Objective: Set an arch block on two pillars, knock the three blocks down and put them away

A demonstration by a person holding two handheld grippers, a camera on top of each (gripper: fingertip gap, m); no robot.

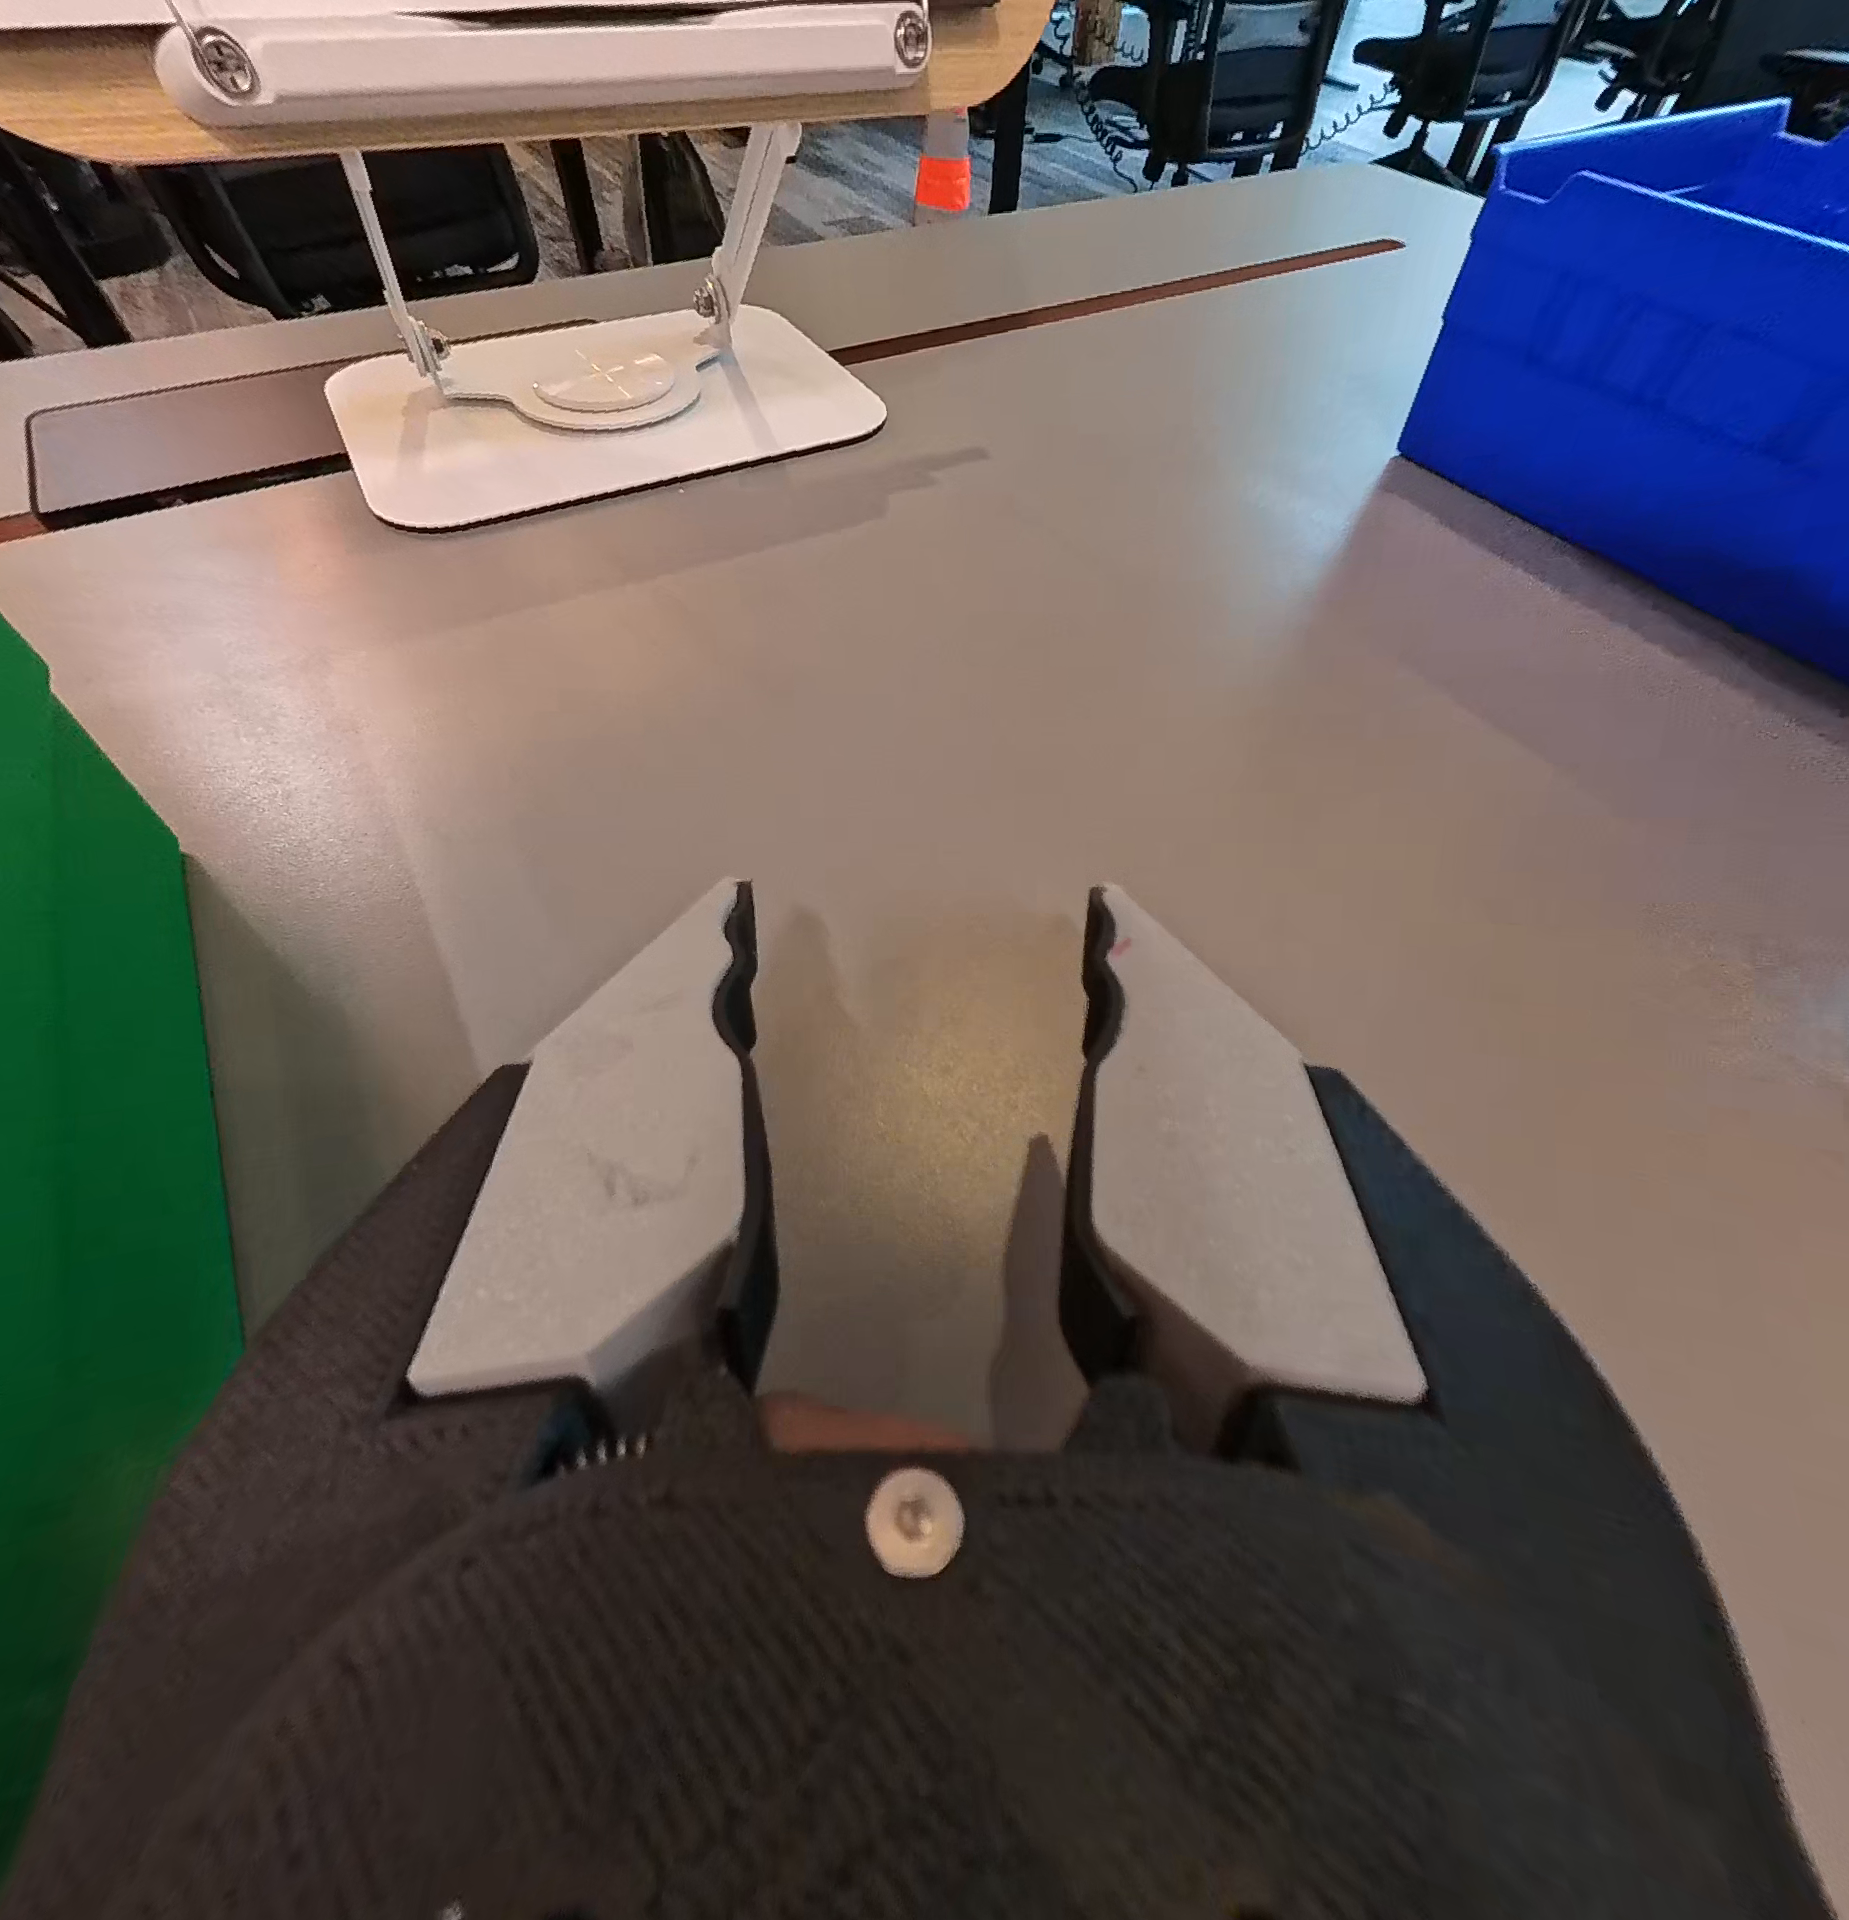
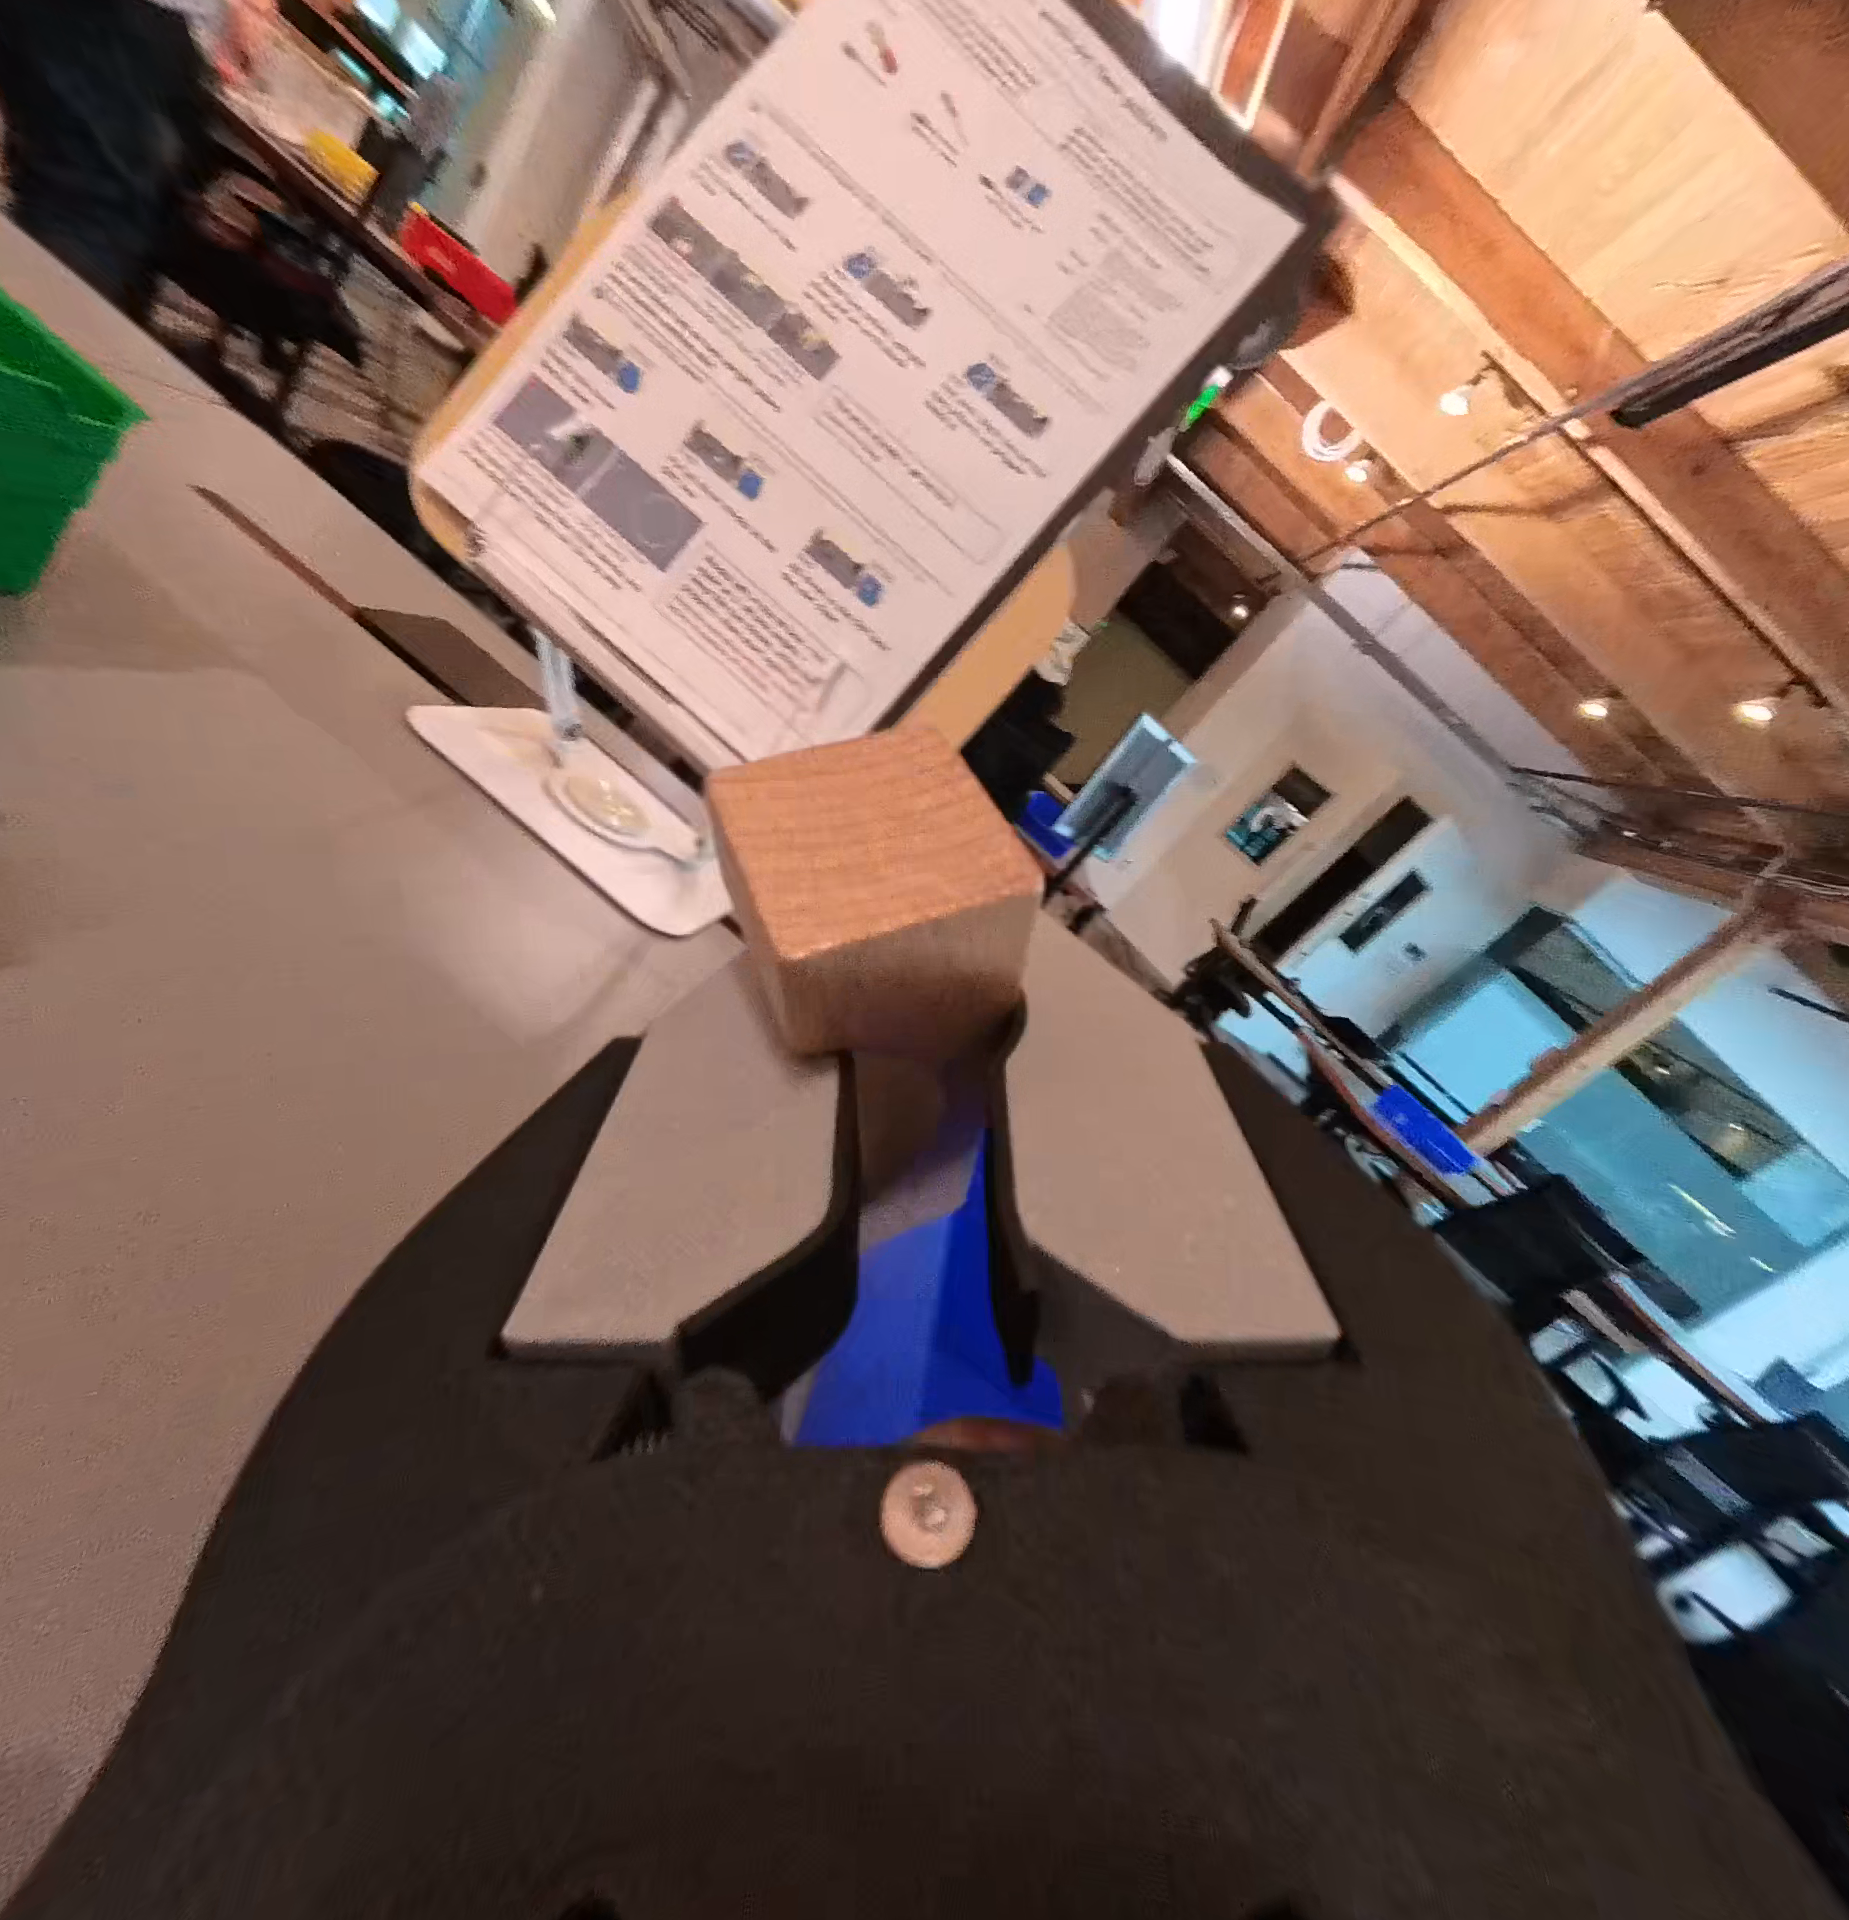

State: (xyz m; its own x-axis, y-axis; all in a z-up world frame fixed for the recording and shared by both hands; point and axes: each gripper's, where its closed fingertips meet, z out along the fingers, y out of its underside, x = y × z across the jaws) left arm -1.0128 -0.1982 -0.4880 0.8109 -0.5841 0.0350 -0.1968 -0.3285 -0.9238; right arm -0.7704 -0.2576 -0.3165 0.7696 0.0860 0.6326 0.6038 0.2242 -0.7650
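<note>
The grey worktop (image 1: 1107, 644) carries a blue bin (image 1: 1668, 395) at its right side, a green bin (image 2: 26, 457) at its left, and a white stand (image 1: 608, 426) at the far edge. The right gripper (image 2: 925, 1023) grips a wooden block (image 2: 868, 883), lifted above the worktop. The left gripper (image 1: 920, 935) is open over bare worktop and holds nothing.

I am working in an open-plan office or lab workspace: black swivel chairs (image 1: 1242, 94) are crowding the upper right of my left view, behind the grey table (image 1: 1003, 644). In my right view, wooden ceiling beams (image 2: 1585, 343) are running across the upper right, with glass-walled rooms (image 2: 1678, 1122) showing at right.
</note>
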